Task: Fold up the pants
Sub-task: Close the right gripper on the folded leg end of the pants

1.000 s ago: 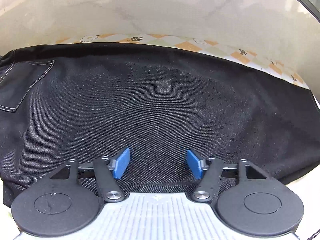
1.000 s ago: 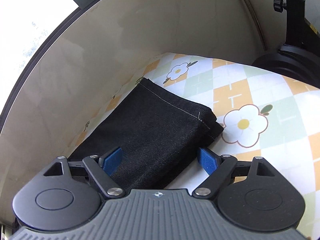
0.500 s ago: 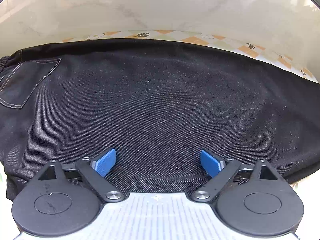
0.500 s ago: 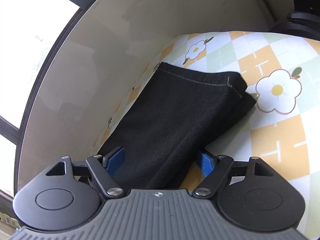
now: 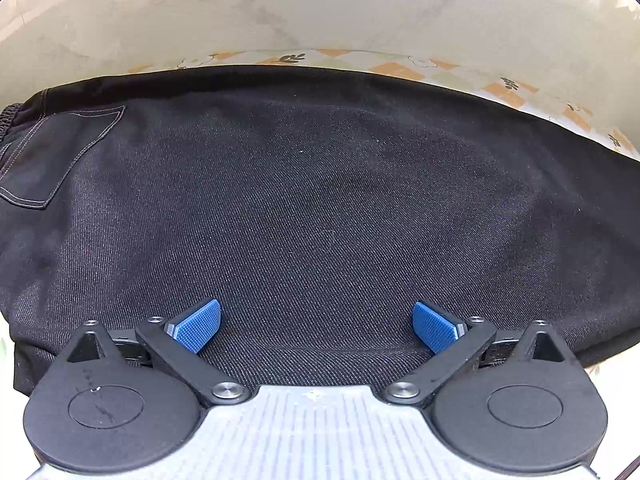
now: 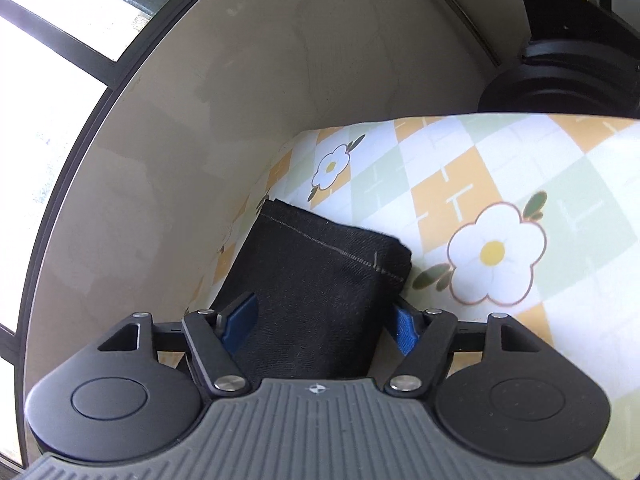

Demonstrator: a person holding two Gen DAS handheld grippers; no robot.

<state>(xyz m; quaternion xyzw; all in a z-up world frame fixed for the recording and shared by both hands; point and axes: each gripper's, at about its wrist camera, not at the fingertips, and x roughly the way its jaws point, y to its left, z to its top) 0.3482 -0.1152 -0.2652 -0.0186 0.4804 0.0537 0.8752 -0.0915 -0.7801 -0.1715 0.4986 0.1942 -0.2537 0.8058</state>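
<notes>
— Since a second back, what had moved on my left?

— Your left claw (image 5: 316, 326) had spread from a narrow gap to its widest stance, and its jaws were opening at this moment. Both blue pads (image 5: 198, 326) stood apart over the dark cloth, clamped on nothing.

— Where were the pants (image 5: 320, 208)?

— Spread flat across the left view, filling it from nine o'clock to three o'clock. I saw a stitched back pocket (image 5: 60, 156) at about nine to ten o'clock, with the elastic waistband just outside it. A strip of the flowered tablecloth (image 5: 400, 66) showed past the far edge at twelve o'clock, against a pale wall (image 5: 320, 8).

— And my right side?

— I watched the right view roll since the earlier frame, so the hemmed leg end (image 6: 332, 264) now sat nearer the middle. Your right claw (image 6: 320, 320) straddled that folded leg, jaws closing, the cloth between them. Its left pad (image 6: 240, 320) lay against the fabric; whether the right one pressed, I could not tell.

— Anything beside it?

— A black stand (image 6: 560, 68) at one o'clock, beyond the desk, and a window (image 6: 52, 80) at ten o'clock.
</notes>
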